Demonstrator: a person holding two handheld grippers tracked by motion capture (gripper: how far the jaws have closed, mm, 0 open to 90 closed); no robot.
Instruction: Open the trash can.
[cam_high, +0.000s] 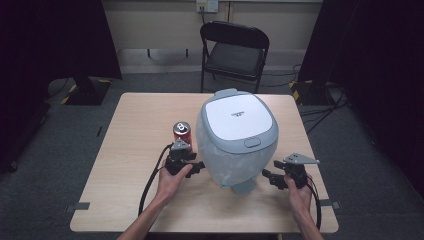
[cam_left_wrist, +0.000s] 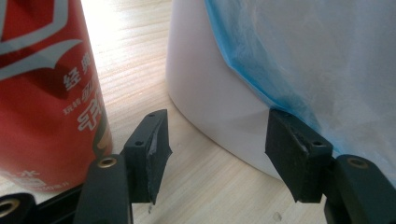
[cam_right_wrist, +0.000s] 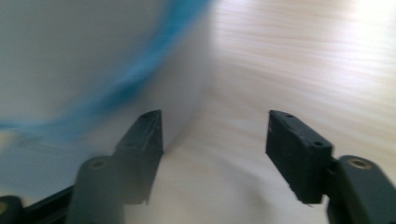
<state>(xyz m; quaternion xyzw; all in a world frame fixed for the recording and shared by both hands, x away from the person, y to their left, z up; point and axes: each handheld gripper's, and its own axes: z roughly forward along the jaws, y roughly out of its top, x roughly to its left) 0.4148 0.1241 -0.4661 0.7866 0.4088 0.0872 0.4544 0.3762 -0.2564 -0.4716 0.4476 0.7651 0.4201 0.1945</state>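
The white bin (cam_high: 235, 142) stands in the middle of the surface (cam_high: 130, 190), lid down, a pale blue bag (cam_left_wrist: 317, 56) draped over its rim and down its sides; what it holds is hidden. The left gripper (cam_high: 192, 167) and right gripper (cam_high: 272, 178) flank its base, both with jaws spread and pinching nothing. The thin bag could likely tear or slip off if a jaw snags it. The red can (cam_high: 182, 132) just beside the left gripper could be knocked over.
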